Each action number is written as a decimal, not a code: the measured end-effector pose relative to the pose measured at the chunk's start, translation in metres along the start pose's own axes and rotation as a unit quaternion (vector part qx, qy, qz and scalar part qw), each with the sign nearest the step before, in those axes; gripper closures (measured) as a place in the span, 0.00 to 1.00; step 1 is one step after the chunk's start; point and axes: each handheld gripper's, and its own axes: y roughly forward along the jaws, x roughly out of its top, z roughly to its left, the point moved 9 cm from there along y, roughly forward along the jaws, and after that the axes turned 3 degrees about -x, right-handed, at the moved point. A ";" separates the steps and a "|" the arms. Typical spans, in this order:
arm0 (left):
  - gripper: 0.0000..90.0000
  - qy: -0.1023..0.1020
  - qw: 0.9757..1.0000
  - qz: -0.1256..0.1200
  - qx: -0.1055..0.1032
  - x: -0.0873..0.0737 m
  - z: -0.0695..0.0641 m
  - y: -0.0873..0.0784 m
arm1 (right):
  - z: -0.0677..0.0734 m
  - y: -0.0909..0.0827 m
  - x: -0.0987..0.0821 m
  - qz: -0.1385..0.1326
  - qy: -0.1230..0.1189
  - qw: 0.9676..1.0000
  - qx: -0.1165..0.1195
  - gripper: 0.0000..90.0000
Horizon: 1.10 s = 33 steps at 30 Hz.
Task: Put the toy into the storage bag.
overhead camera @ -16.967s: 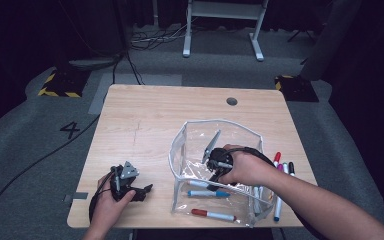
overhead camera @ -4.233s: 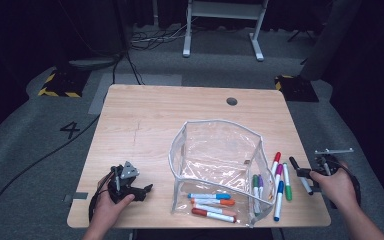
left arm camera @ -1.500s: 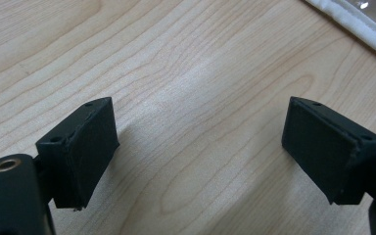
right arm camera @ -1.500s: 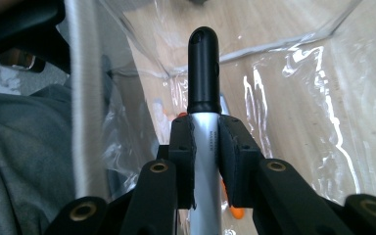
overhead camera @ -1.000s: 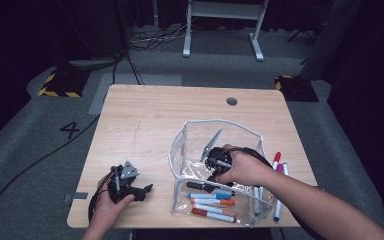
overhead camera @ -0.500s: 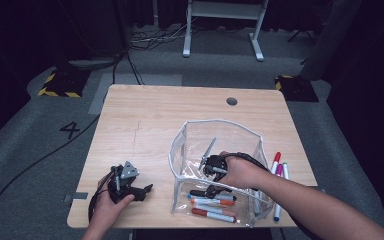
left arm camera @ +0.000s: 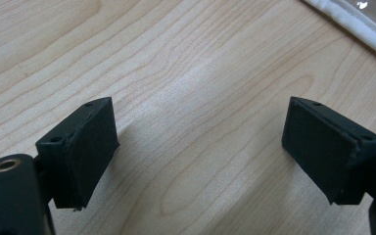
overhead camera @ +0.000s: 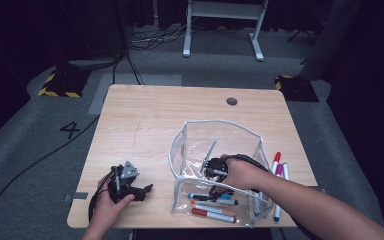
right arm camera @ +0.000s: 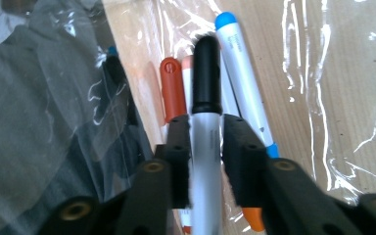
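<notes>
A: High view first. Where's the right gripper (overhead camera: 214,176)?

B: Down inside the clear pouch (overhead camera: 240,131), near the front. A second ago it sat higher in there; now it is low over the markers already lying on the pouch floor. More markers (overhead camera: 279,167) wait on the table (overhead camera: 145,120) just right of the pouch.

A: And the left gripper (overhead camera: 136,189)?

B: Parked on the table left of the pouch, same spot as before, doing nothing.

A: Left gripper view?

B: Its jaws stand wide apart over bare wood, nothing between them. The pouch's white edge crosses the top right corner.

A: Right gripper view, then.

B: A black-capped marker (right arm camera: 205,117) runs between the pads (right arm camera: 178,147), pointing away, over a red one (right arm camera: 172,95) and a blue-capped one (right arm camera: 240,83) below. The jaws have just been opening. The marker is between them, but the pads look a shade off its barrel, though I can't be sure through the glare.

A: So what does that mean?

B: I'd say this marker is being let go into the pouch. Next would be the ones outside.
</notes>
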 end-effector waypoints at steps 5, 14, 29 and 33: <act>0.15 0.000 1.000 0.000 0.000 0.000 0.000 0.000 | -0.012 -0.018 0.006 -0.042 0.020 0.998 -0.042 0.66; 0.15 0.001 1.000 0.001 -0.001 0.000 0.000 0.000 | -0.015 -0.084 0.018 -0.155 0.026 0.983 -0.091 0.65; 0.15 -0.012 1.000 -0.001 0.013 0.001 0.003 0.000 | -0.013 -0.192 -0.030 -0.318 0.070 0.934 -0.147 0.63; 0.16 -0.019 1.000 -0.005 0.020 0.001 0.005 0.000 | -0.026 -0.205 -0.063 -0.329 0.101 0.924 -0.168 0.63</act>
